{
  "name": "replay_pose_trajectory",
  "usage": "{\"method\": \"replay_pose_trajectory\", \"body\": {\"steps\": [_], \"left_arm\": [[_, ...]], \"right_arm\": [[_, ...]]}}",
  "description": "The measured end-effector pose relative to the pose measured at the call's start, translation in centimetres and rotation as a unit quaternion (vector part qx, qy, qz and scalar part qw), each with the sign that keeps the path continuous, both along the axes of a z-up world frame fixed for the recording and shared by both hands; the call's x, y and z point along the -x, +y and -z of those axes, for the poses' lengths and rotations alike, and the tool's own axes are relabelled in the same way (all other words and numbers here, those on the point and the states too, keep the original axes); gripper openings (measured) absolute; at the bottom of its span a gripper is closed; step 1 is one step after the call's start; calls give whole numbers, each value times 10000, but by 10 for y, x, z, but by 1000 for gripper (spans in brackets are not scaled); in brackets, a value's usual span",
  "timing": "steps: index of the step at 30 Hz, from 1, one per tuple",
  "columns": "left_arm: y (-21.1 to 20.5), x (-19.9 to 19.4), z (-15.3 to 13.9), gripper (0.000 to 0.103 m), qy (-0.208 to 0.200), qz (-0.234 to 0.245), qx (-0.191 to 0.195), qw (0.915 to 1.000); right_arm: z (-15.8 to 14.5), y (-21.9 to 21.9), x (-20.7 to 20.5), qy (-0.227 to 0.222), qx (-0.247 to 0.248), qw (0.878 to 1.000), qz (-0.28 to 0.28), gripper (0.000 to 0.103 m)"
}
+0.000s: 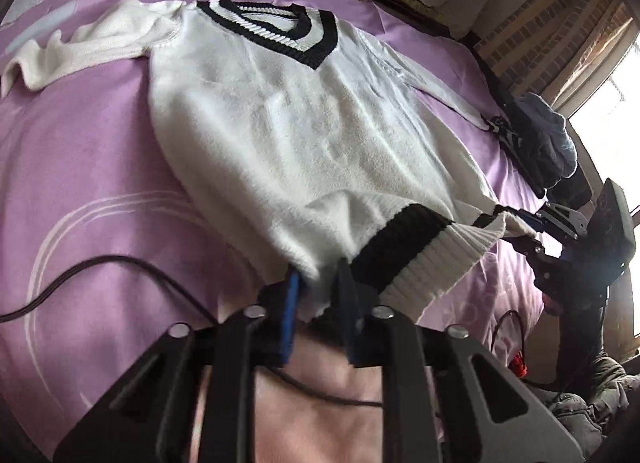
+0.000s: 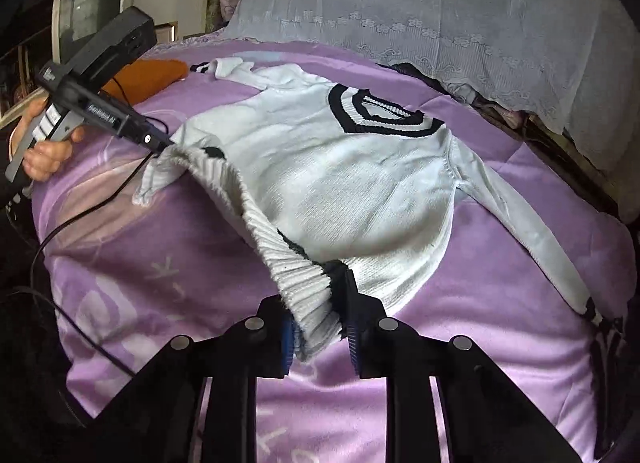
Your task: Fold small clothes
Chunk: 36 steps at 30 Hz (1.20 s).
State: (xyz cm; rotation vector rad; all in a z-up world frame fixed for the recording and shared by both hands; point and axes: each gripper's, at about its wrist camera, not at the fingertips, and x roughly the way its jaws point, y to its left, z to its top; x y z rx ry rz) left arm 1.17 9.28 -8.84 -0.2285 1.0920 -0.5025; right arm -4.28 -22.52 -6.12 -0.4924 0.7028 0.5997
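While a white knit sweater (image 1: 288, 135) with a black-and-white V-neck lies face up on the purple bedspread (image 1: 80, 167), both grippers grasp its ribbed hem. At one corner the left gripper (image 1: 318, 287) has its blue pads closed on the fabric; at the opposite corner the right gripper (image 2: 320, 327) pinches a bunched fold of ribbing. Between them the hem is lifted off the bed. From the right wrist view, a hand (image 2: 42, 151) holds the left gripper's handle, with a black cable (image 2: 80, 219) trailing beneath it.
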Motion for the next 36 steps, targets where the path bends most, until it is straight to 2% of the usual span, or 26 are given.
{"method": "replay_pose_trajectory", "body": {"steps": [2,4,5,6,8,9,10,11,13,15,17,18,19,20,21,22,23,27,29,30,31,33,34,35,36], "left_arm": [[11,10,2,10,70,41,119,9999],[16,18,7,10,130,50,98,9999],[18,21,9,10,165,12,149,9998],[19,22,9,10,192,6,237,9995],[19,22,4,12,138,-47,344,9993],[19,21,-1,17,81,-52,410,9991],[17,20,-6,37,15,-21,516,9987],[15,17,-12,64,-64,-47,580,9983],[10,11,-18,88,-202,-235,508,9982],[5,-2,-10,89,-28,-349,360,9987],[4,-15,12,87,442,-490,396,9970],[3,-15,20,86,523,-511,382,9966],[0,-11,19,82,366,-483,217,9979],[-4,-6,15,63,220,-402,65,9989],[-4,0,11,49,118,-367,14,9993],[-1,4,5,20,92,-311,159,9993],[4,5,2,11,100,-335,264,9990],[29,10,-10,10,192,-526,398,9976],[27,13,-4,13,395,-336,165,9985],[25,14,3,16,499,-314,-81,9982],[23,15,13,26,613,-384,-232,9971],[26,18,17,27,598,-403,-171,9973],[31,18,11,34,569,-440,-141,9973],[39,17,3,44,455,-583,-164,9971],[48,15,-7,50,254,-804,-257,9961]], "right_arm": [[9,-4,13,151,321,9993,-148,17],[32,-6,19,427,708,9963,-220,17],[42,-5,22,427,921,9946,-232,18],[45,-4,26,315,1010,9940,-263,19],[40,-3,29,366,1080,9930,-313,21],[34,-5,29,444,1011,9932,-369,34],[28,-7,31,497,829,9943,-451,43],[20,-10,33,480,621,9956,-511,51],[5,-14,36,424,305,9973,-522,52],[-5,-21,35,406,-65,9983,-408,60],[-8,-27,29,385,-304,9987,-164,66],[-8,-30,26,367,-365,9987,-39,66],[-7,-33,22,361,-441,9983,83,66],[-7,-37,19,371,-545,9977,176,66],[-6,-39,15,380,-660,9968,260,66],[-6,-42,10,381,-804,9953,370,66],[-7,-44,6,374,-935,9938,464,66],[-13,-40,-7,220,-1308,9890,656,66],[-14,-34,-12,232,-1395,9878,648,66],[-10,-29,-15,333,-1332,9887,603,66],[0,-22,-20,528,-1111,9908,565,66],[28,-10,-26,941,-498,9926,589,67],[42,-8,-27,1100,-326,9916,604,68],[42,-13,-26,1073,-498,9910,633,69],[41,-16,-28,1209,-561,9888,678,69]]}}
